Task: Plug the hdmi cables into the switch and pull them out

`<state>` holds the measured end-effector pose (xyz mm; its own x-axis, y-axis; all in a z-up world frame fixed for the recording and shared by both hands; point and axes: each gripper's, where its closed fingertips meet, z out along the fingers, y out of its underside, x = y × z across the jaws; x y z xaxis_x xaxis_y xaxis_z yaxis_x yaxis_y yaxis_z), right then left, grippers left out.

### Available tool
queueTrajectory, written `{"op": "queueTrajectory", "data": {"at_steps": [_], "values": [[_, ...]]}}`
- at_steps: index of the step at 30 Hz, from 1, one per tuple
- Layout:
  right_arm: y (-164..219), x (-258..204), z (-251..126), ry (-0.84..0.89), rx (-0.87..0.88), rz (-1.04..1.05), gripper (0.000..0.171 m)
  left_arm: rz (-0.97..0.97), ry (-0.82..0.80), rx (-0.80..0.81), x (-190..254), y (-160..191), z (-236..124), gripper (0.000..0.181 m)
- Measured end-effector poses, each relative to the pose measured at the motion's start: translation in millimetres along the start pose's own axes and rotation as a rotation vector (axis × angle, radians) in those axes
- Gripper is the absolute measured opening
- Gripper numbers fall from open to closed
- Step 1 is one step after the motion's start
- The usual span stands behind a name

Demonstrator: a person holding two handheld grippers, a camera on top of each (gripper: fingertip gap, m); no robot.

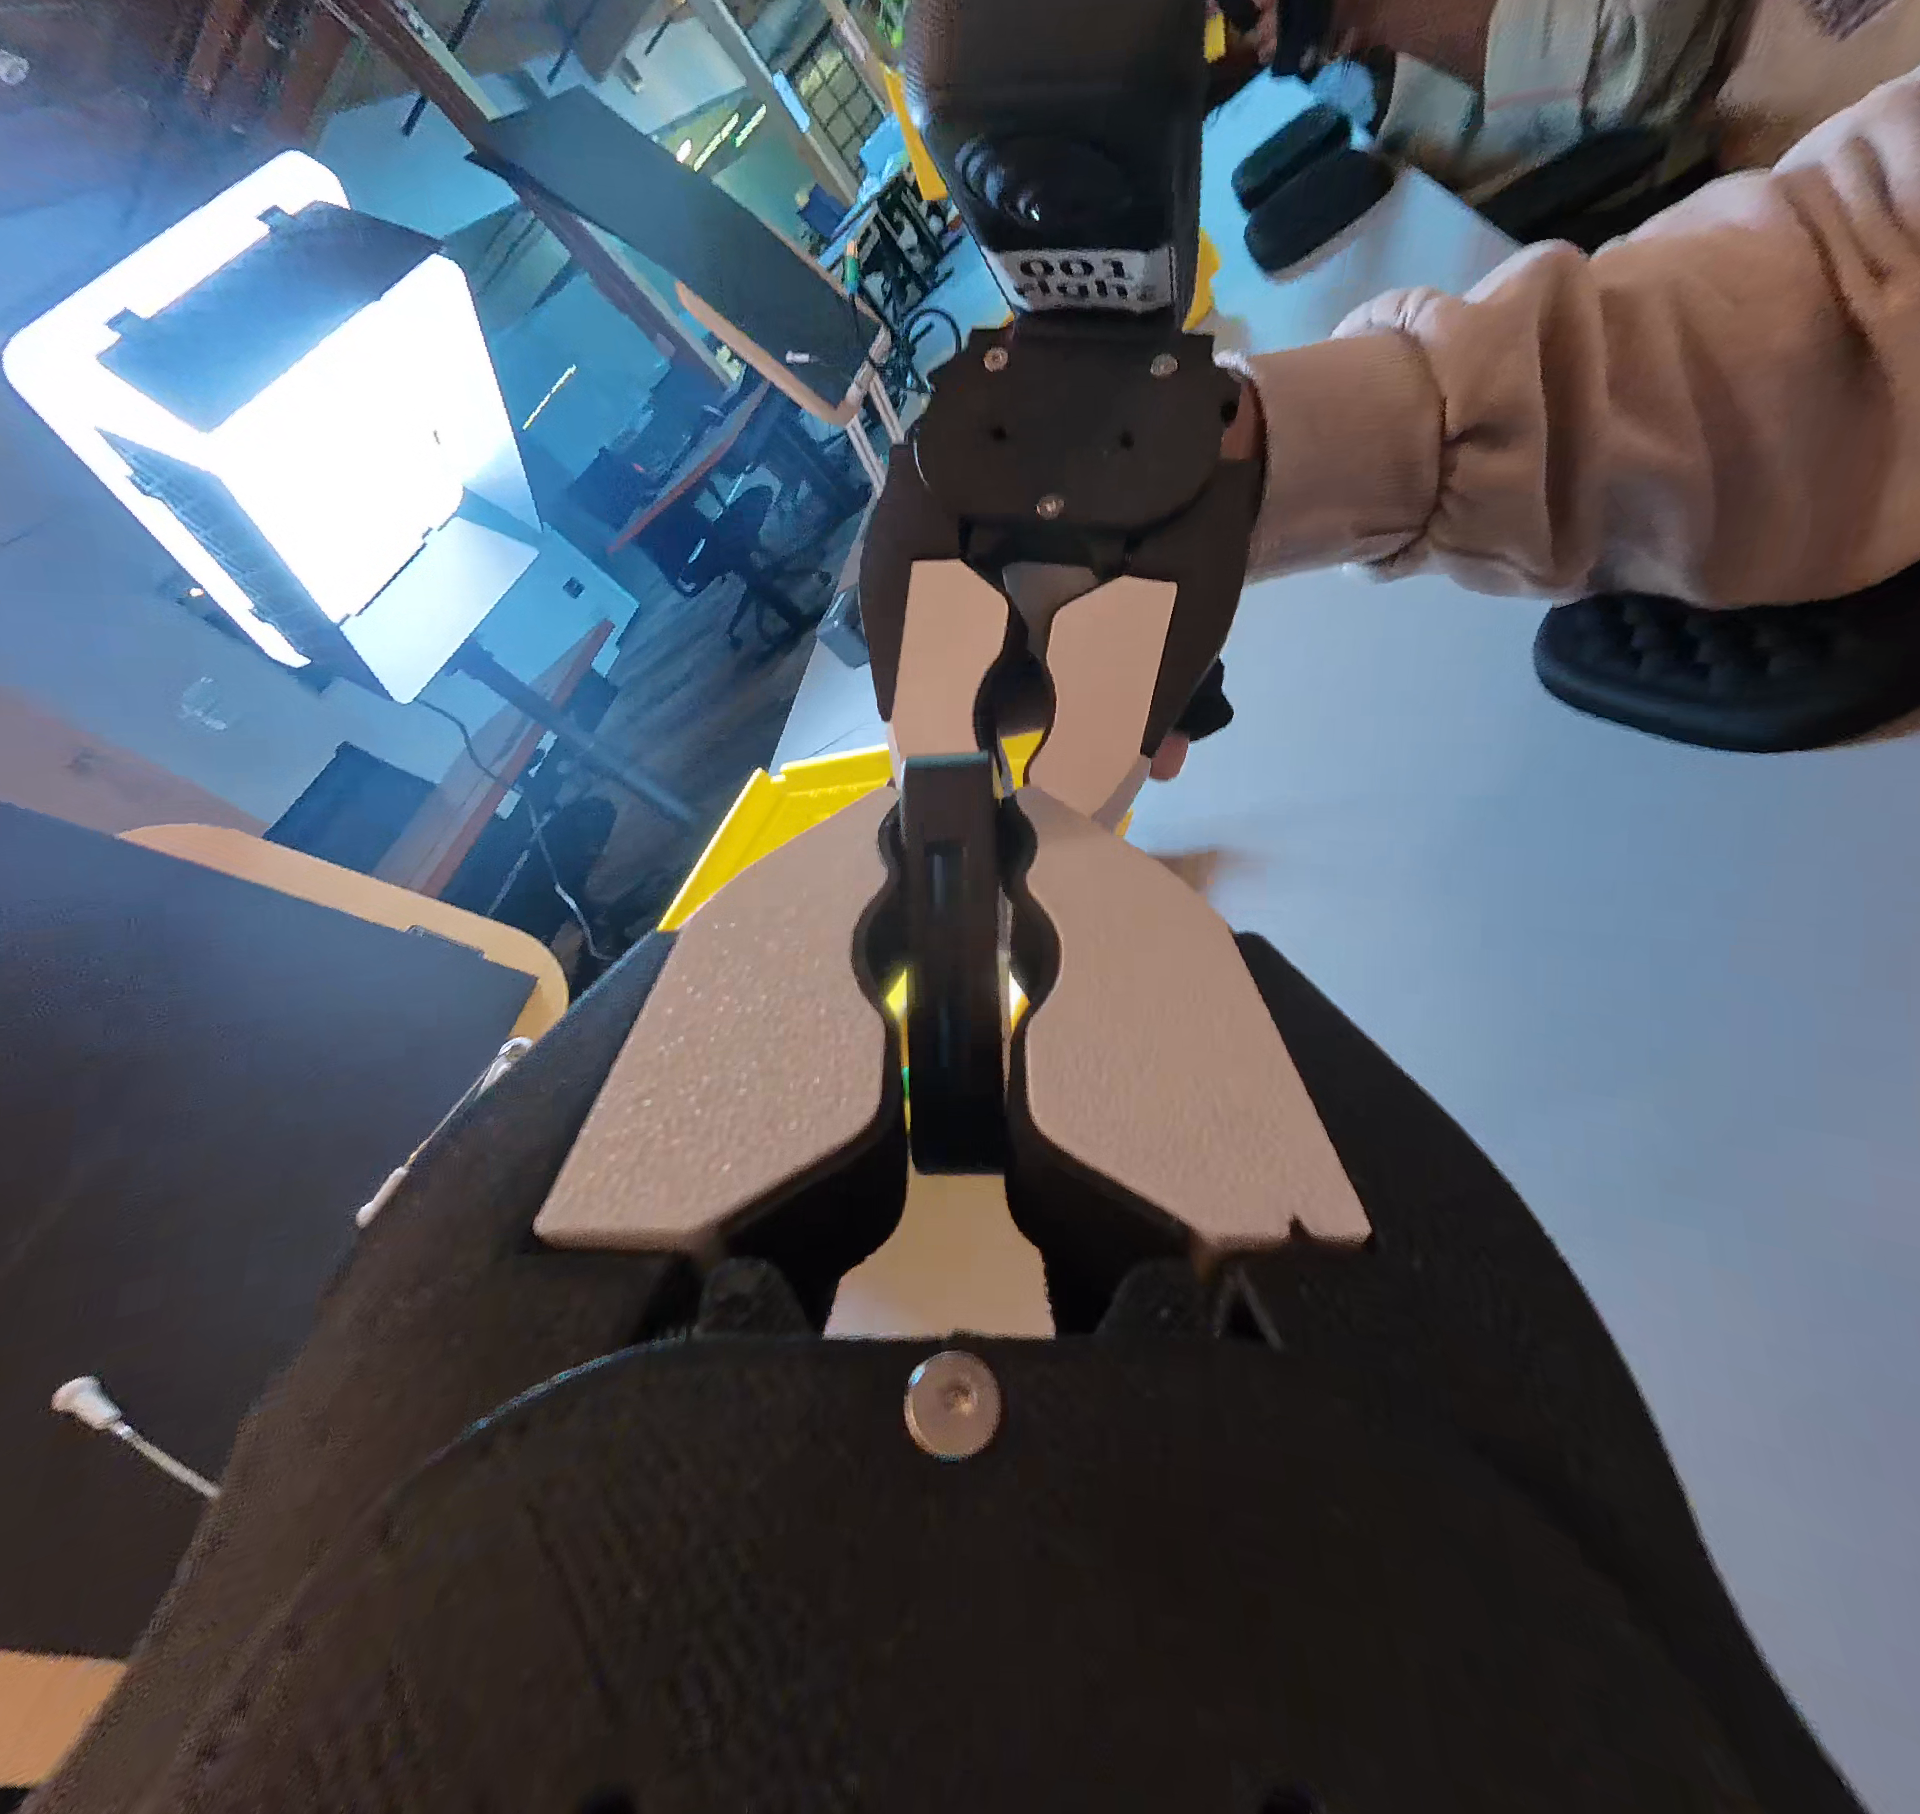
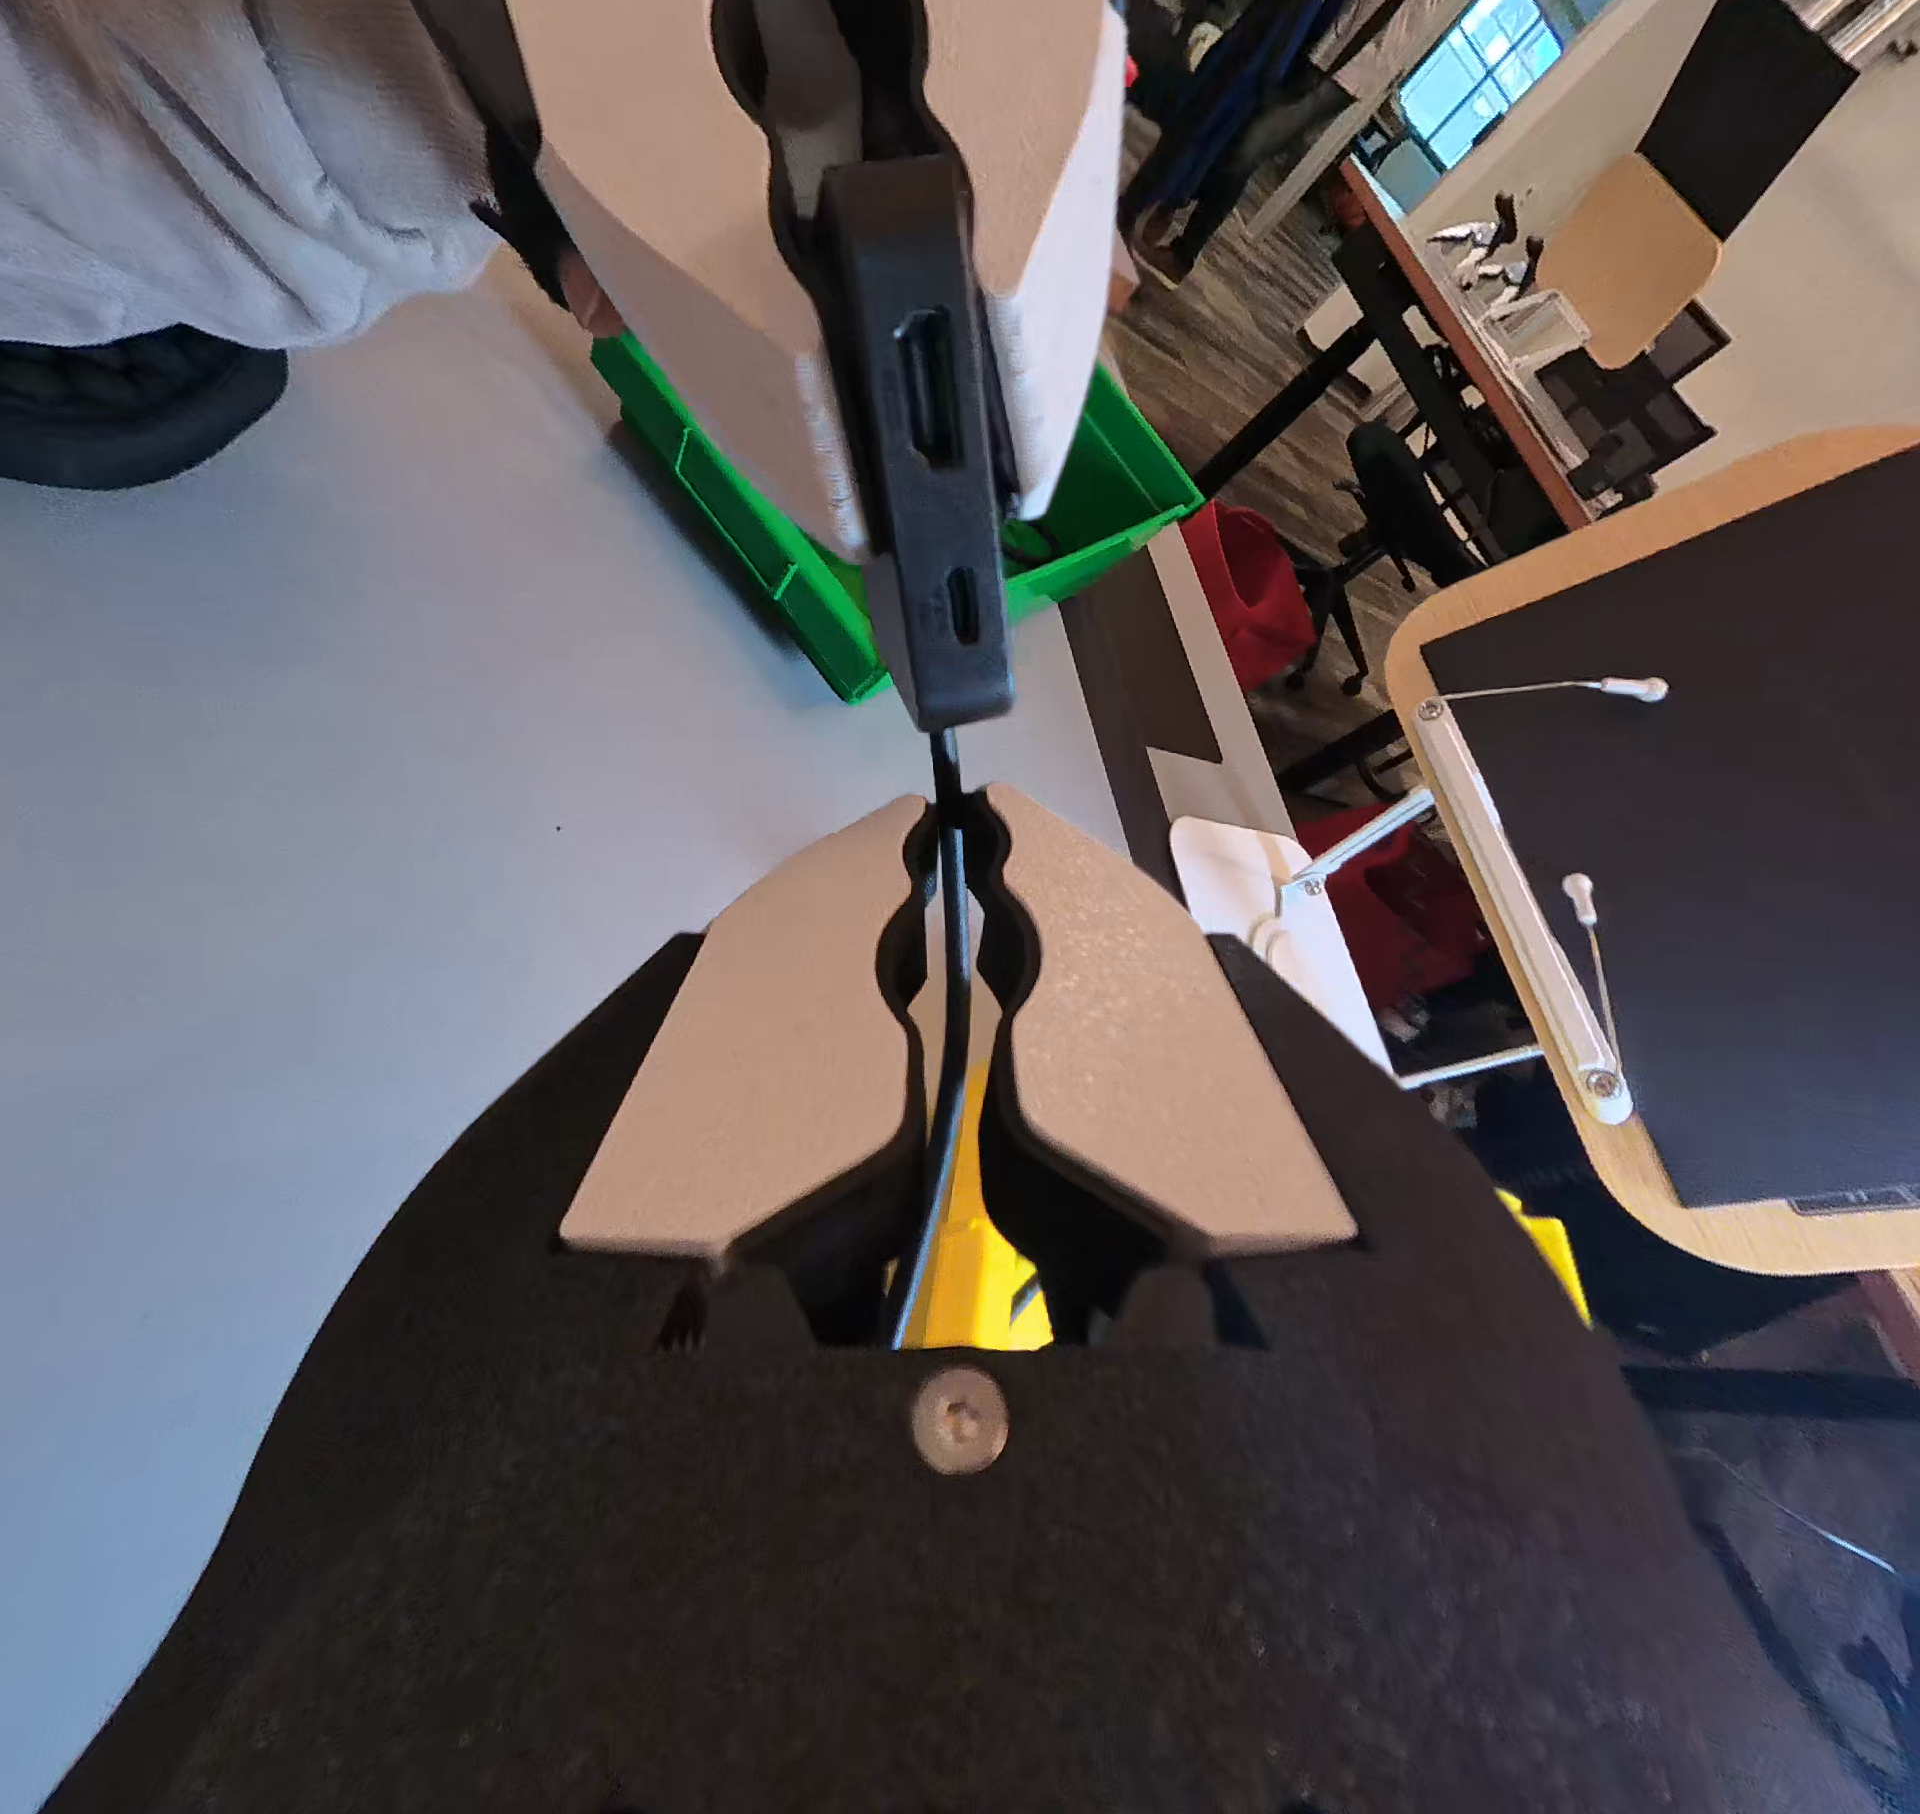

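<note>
In the left wrist view my left gripper (image 1: 956,808) is shut on the black HDMI switch (image 1: 948,985), gripped on edge between its pads. In the right wrist view the switch (image 2: 914,476) shows an empty HDMI port (image 2: 925,382) and a smaller port (image 2: 961,606) on its side. A thin black cable (image 2: 951,933) leaves the switch's near end and runs between the pads of my right gripper (image 2: 954,800), which is shut on it. The right gripper (image 1: 1013,756) faces the left one, just beyond the switch. I cannot see a plug on the cable.
Both grippers are above a pale grey table (image 2: 312,725). A green bin (image 2: 1101,507) and a yellow bin (image 1: 790,798) stand near its edge. A black padded rest (image 1: 1714,663) lies by a person's sleeve (image 1: 1558,414). Desks and chairs stand beyond. My hands' fingertips stand some 6 cm from each other. Both grippers' tips are roughly 30 cm from the black padded rest (image 1: 1714,663).
</note>
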<state>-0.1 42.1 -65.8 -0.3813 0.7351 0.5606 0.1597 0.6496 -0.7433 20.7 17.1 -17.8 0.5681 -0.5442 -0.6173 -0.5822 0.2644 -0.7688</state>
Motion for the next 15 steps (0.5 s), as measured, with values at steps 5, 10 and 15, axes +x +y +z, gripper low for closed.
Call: {"op": "queueTrajectory", "data": {"at_steps": [5, 10, 15], "values": [[4.6, -1.5, 0.8, 0.009, -0.032, -0.029, 0.005, 0.08, 0.024, -0.07, 9.2, 5.6, 2.2, 0.014], [-17.5, -17.8, 4.9, -0.017, 0.041, -0.103, 0.016, 0.085, 0.084, -0.047, 21.6, 5.8, 7.3, 0.014], [-17.1, -17.0, 2.5, -0.026, 0.024, -0.12, 0.015, 0.062, 0.093, -0.036, 21.4, 5.5, 6.5, 0.014]]}}
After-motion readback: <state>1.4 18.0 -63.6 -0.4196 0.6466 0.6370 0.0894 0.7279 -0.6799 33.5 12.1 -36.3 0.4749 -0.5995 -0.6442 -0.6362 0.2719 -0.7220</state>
